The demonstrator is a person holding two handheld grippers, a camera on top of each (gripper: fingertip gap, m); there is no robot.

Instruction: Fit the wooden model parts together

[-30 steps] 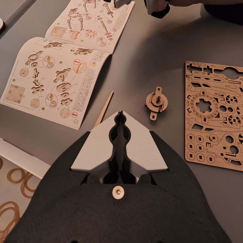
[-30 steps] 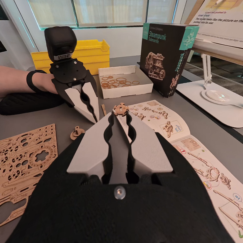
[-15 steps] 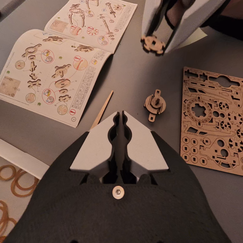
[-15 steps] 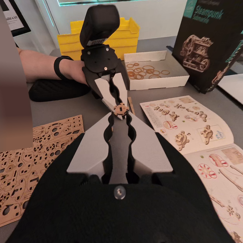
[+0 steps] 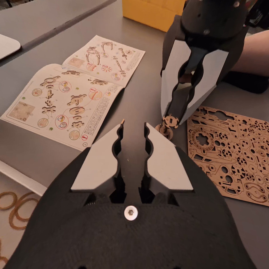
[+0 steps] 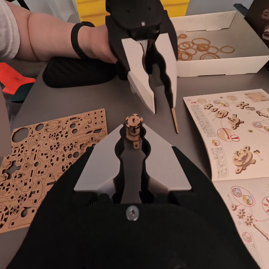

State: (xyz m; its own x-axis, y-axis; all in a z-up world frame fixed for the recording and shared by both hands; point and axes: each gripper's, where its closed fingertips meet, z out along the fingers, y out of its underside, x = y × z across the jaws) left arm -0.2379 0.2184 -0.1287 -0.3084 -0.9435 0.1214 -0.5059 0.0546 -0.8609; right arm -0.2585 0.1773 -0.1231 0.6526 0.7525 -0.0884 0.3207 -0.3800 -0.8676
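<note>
- Pinching a small notched wooden gear (image 6: 134, 120) at its tips, your right gripper (image 6: 133, 126) tilts down over the grey tabletop (image 6: 72, 101); the gear sits atop the round wooden subassembly (image 6: 133, 135) standing there.
- Your left gripper (image 5: 133, 125) hangs just beyond, fingers spread and holding nothing, your bare wrist behind it.
- Flat laser-cut plywood sheet (image 6: 43, 152) lies beside; glossy open instruction booklet (image 5: 69, 93) opposite.
- A thin wooden stick (image 6: 174, 120) lies between them.
</note>
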